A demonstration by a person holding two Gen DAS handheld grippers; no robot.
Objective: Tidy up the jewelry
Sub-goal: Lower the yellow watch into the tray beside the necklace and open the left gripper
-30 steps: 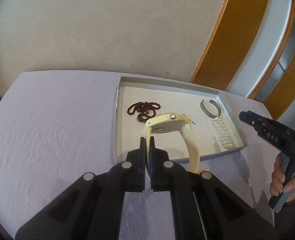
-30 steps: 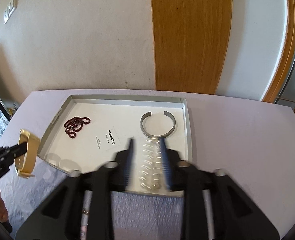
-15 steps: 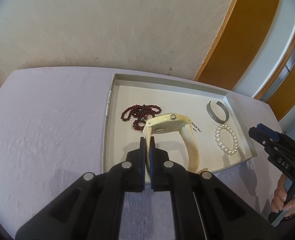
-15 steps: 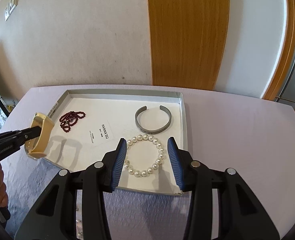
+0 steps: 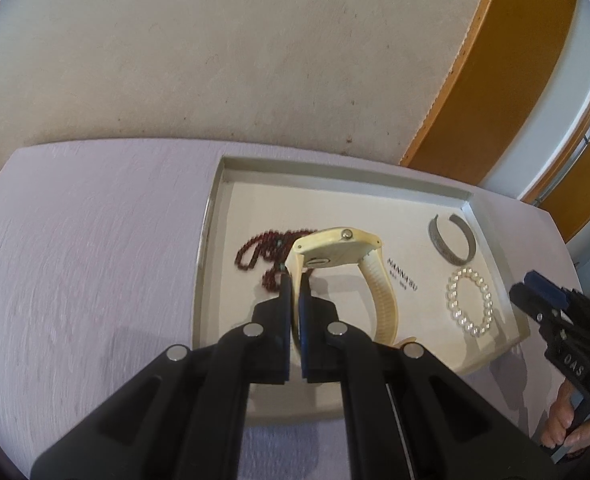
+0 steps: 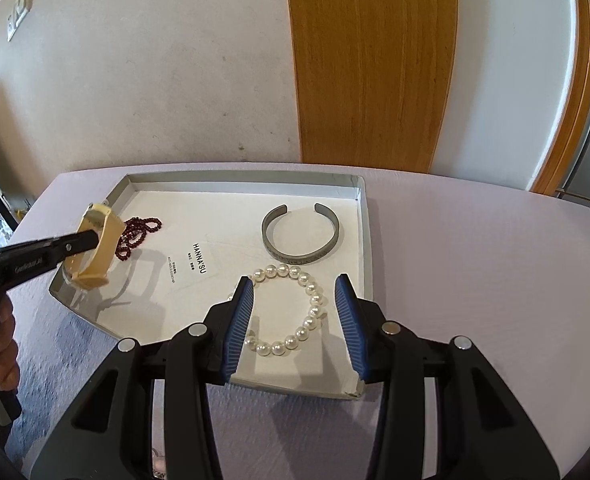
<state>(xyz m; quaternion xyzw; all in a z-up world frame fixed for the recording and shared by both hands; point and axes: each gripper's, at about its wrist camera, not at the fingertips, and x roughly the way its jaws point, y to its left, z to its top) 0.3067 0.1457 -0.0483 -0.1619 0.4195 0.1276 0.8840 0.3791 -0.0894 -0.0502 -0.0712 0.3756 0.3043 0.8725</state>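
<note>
A plain wall (image 6: 155,80) and a wooden panel (image 6: 371,60) are seen behind the lilac-covered desk (image 6: 475,260). On it a shallow tray (image 6: 361,216) is set. The cream watch (image 5: 347,256) is clamped above the tray's left part by the left hand-held gripper (image 5: 295,280); the right hand-held gripper (image 6: 293,300) is held parted above the pearl bracelet (image 6: 295,308).

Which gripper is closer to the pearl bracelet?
Right. The right gripper hangs open just above the pearl bracelet, which shows between its jaws. The left gripper is across the tray, near the red beads, shut on the cream watch.
</note>
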